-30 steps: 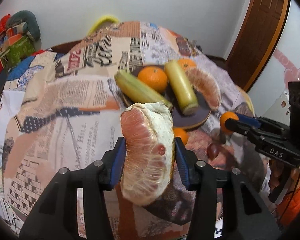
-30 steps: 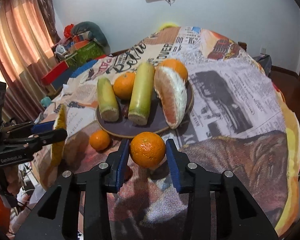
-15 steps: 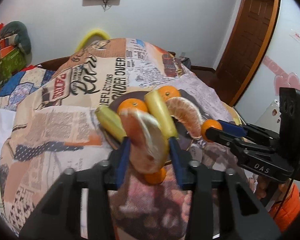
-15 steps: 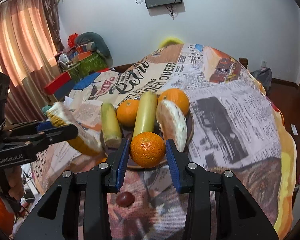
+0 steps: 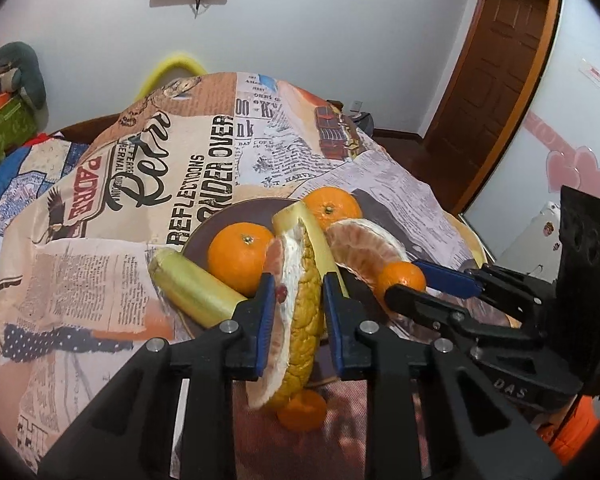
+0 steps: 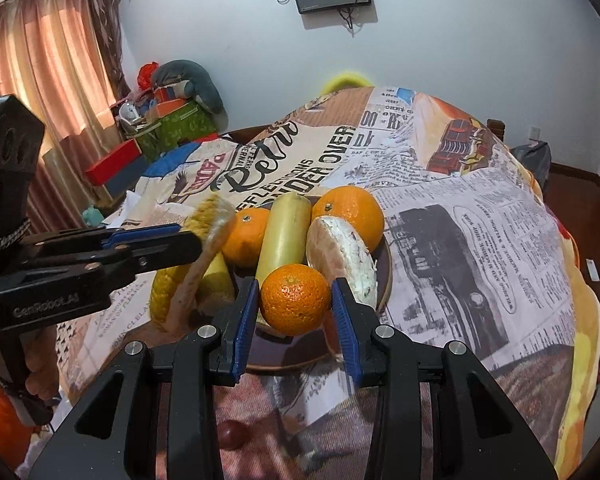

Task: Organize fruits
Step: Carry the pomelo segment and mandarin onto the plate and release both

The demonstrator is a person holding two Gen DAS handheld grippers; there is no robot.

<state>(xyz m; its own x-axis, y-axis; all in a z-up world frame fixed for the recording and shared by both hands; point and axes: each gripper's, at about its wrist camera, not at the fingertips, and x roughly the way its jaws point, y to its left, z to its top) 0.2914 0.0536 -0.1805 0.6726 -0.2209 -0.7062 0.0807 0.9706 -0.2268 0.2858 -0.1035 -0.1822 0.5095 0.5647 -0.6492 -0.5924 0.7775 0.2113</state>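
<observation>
both fruits lifted and brought in over the plate.

the pomelo wedge (image 5: 296,312) now sits edge-on between the pads of the left gripper (image 5: 296,308), whose jaws have just been closing on it; a second ago it faced the camera broadside in a wider grip. the right gripper (image 6: 296,300) is clamped on a small orange (image 6: 295,299), its width unchanged. both hang at the near rim of the dark plate (image 6: 384,280), closer than before, so i judge that placing them comes next. one orange (image 5: 302,410) and a dark round fruit (image 6: 231,434) lie on the tablecloth (image 6: 480,240).
</observation>
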